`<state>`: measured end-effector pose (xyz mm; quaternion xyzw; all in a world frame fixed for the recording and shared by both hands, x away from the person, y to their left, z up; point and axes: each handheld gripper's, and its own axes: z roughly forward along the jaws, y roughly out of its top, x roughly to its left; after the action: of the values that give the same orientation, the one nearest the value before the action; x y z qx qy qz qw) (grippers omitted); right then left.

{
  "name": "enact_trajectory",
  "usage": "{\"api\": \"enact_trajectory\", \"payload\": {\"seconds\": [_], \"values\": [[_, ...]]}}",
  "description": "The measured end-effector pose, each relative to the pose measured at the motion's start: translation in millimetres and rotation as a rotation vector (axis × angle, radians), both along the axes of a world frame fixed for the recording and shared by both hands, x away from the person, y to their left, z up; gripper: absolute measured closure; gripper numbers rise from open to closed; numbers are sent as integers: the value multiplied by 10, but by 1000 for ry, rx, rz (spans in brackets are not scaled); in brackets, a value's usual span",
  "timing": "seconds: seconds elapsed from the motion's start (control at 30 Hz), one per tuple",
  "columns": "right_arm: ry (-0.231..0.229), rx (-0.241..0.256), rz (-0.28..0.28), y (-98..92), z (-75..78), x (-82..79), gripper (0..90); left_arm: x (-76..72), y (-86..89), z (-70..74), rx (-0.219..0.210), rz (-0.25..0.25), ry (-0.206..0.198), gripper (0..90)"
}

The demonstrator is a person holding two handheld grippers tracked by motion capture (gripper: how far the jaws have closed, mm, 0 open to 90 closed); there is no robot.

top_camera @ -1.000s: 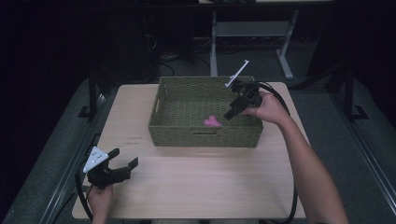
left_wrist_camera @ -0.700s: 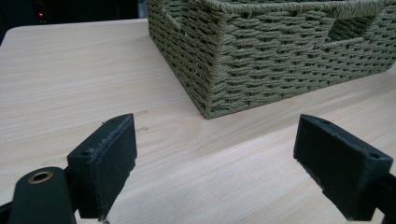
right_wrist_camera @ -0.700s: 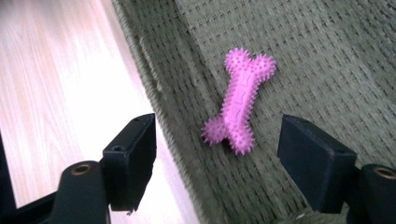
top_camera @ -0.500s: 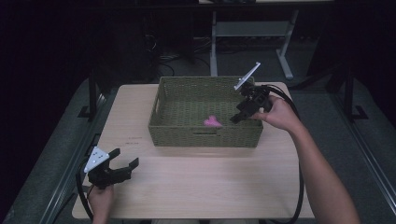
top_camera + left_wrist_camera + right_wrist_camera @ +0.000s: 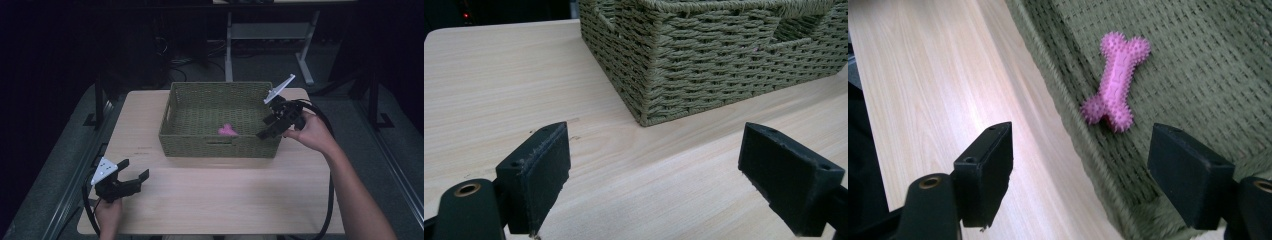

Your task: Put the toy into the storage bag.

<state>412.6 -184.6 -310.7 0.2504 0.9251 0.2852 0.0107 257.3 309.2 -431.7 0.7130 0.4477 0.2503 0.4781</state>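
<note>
Right gripper (image 5: pixel 270 127), jaws apart w/ nothing between, is hovering mid-right over basket (image 5: pixel 170 117), nearing pink bone toy (image 5: pixel 1115 85); next: dip, close. Left gripper (image 5: pixel 131 176), lower left, is idling, released.

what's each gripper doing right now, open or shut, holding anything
Left gripper: open, holding nothing, low over the table.
Right gripper: open, holding nothing, at the right end of the basket, aimed at the pink bone toy.
</note>
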Motion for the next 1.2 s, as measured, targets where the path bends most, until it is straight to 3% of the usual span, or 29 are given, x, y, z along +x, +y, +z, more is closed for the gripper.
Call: {"api": "enact_trajectory", "payload": {"seconds": [0.8, 1.2], "values": [[0, 14, -45, -326, -222, -323, 246, 3, -14, -3, 4, -2, 0, 128], [12, 23, -80, -504, -429, -483, 243, 4, -23, -5, 6, -4, 1, 128]]}}
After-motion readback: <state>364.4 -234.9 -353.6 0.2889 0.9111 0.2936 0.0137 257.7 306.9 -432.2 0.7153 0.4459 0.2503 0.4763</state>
